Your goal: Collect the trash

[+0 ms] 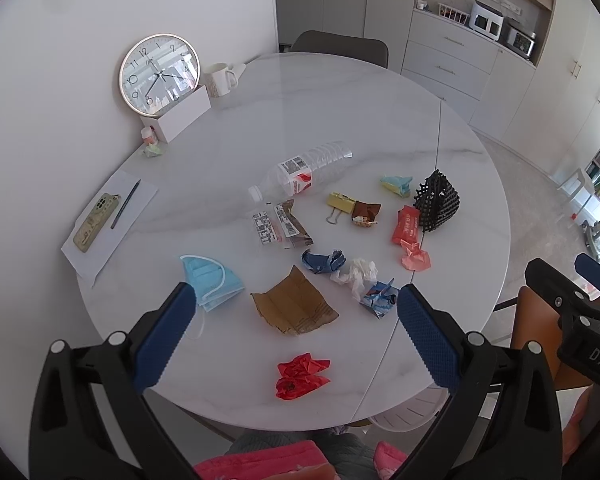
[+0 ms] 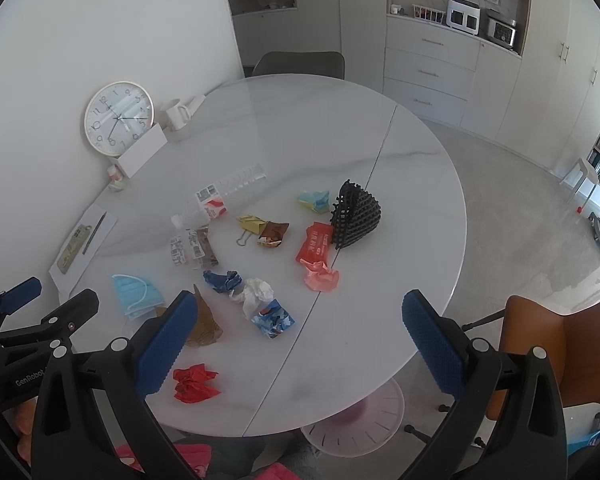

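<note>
Both grippers are hanging over the near edge of the table [image 1: 340,92] with jaws spread wide and nothing in them. The left gripper [image 1: 296,320] is sitting above the cardboard [image 1: 296,308], with the mask [image 1: 214,280] just beside its left finger and the red wad [image 1: 300,376] closest to the person. The right gripper [image 2: 300,320] is pointing over the blue wrapper [image 2: 273,318] and tissue [image 2: 254,292].

Trash is lying all over the middle: bottle [image 1: 308,172], orange packet [image 1: 407,225], pink wad [image 1: 416,258], black mesh [image 1: 438,200]. I'm guessing nothing's collected yet.

For the first grab I'd go for the red wad since it's nearest and lumpy, coming straight down and pinching across the bulk. The flat cardboard looks trickier; probably needs sliding to the edge or catching a curled corner.

The pale slatted thing [image 2: 356,416] under the table edge might be the bin, but I can't really tell. The phone [image 1: 94,222], pen [image 1: 126,204] and clip [image 1: 340,205] probably aren't trash. Fingertips are blocking part of the mask and cardboard.
</note>
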`<state>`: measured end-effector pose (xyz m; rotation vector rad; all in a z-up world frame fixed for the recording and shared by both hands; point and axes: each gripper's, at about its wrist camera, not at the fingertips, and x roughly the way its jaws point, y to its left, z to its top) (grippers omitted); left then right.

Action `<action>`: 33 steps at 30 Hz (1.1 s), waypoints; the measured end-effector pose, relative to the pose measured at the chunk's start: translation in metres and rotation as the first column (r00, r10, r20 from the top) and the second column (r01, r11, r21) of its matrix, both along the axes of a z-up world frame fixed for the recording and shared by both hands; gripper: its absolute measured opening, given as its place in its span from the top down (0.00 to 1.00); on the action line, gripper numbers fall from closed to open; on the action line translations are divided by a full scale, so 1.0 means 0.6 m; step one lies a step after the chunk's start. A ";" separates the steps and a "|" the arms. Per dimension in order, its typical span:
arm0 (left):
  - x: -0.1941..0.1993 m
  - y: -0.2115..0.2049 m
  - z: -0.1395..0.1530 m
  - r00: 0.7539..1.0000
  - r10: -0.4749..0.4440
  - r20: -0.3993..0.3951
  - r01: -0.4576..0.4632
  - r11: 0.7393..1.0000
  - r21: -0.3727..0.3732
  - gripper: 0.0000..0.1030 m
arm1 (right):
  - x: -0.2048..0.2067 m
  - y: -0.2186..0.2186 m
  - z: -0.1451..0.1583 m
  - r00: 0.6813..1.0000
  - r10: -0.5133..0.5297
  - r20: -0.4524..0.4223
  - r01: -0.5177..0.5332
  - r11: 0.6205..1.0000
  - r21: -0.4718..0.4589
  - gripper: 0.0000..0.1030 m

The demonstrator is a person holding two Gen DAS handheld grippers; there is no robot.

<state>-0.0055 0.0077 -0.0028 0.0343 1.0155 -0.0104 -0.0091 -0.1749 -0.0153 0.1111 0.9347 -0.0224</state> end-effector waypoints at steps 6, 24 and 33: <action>0.000 0.002 -0.001 1.000 0.000 0.000 0.000 1.000 -0.001 0.06 | 0.000 -0.001 0.001 1.000 0.000 0.000 0.000 1.000 0.002 0.02; -0.001 0.003 -0.003 1.000 0.002 -0.001 -0.002 1.000 -0.003 0.06 | 0.000 -0.004 0.000 1.000 0.000 -0.002 0.000 1.000 0.006 0.02; -0.004 0.006 -0.006 1.000 0.001 0.001 -0.001 1.000 -0.005 0.06 | -0.002 -0.004 -0.001 1.000 0.003 -0.001 -0.003 1.000 0.010 0.02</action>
